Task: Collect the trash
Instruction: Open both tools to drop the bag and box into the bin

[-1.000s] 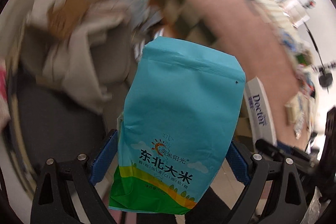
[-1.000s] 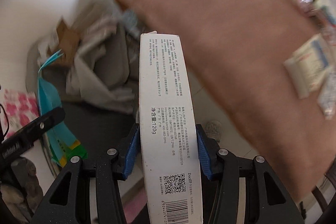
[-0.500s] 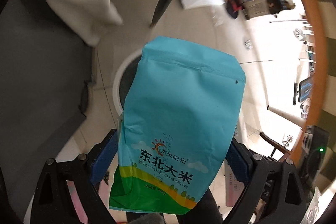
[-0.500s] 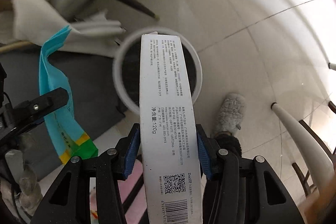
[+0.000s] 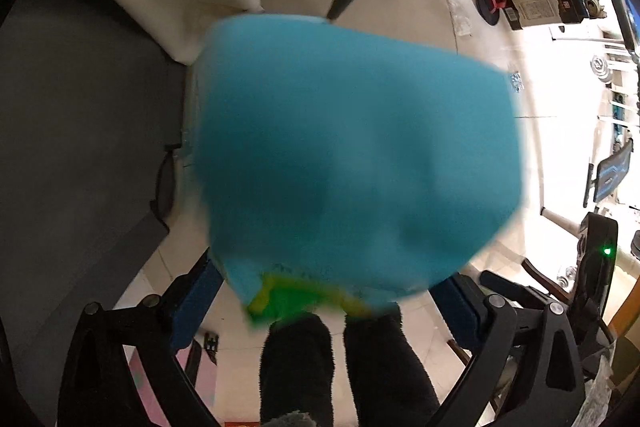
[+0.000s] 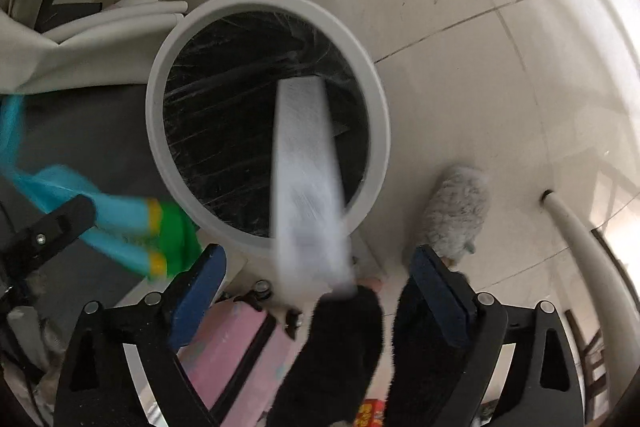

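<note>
Change: half a second ago both tools were clamped on their loads; now each set of jaws stands apart and both items are loose and blurred
Left gripper: spread wide, the blue rice bag free in front of it, green end nearest
Right gripper: spread, white box free, long axis pointing away over the bin
Trash bin: round, white rim, black liner; the box's far end lies over its opening

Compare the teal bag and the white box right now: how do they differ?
The teal bag is wide, soft, teal with a green-yellow band; the white box is narrow, stiff, plain white. The box hangs over the white bin opening; the bag sits left of the rim. Both are motion-blurred and loose between open jaws.
</note>
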`<state>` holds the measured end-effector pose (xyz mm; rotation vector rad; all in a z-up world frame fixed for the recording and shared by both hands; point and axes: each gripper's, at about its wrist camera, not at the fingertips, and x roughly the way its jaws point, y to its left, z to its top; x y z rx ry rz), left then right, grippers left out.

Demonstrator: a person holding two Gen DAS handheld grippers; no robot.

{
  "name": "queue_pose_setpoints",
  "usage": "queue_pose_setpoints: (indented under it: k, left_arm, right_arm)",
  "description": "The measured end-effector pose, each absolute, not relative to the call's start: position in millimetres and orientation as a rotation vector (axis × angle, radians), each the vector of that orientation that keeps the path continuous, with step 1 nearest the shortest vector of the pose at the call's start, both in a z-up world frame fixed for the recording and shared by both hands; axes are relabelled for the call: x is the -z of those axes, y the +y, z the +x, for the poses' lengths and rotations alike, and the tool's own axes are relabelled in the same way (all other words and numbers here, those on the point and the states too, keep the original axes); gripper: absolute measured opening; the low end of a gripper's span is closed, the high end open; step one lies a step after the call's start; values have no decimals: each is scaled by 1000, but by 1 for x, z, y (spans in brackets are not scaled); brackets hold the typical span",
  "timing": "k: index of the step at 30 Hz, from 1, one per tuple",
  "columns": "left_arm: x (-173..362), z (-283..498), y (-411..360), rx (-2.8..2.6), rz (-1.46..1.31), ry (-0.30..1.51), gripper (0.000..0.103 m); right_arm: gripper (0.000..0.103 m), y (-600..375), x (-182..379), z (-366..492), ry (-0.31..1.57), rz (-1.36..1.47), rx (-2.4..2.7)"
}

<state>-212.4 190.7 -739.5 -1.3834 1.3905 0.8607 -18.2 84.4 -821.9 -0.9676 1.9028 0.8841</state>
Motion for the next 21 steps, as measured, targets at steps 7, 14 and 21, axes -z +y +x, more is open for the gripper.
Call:
queue_pose_setpoints:
  k: [7, 14, 21]
  left_arm:
    - [716, -223, 185, -924, -1291, 1397, 100]
    - [705, -230, 174, -997, -1226, 1436, 100]
    - [670, -234, 164, -1051, -1209, 1436, 100]
  right_arm:
    - [101, 94, 802, -19, 1773, -1047, -883]
    - [101, 99, 793, -22, 1651, -1105, -853]
    - [101, 99, 752, -21, 1618, -1076, -852]
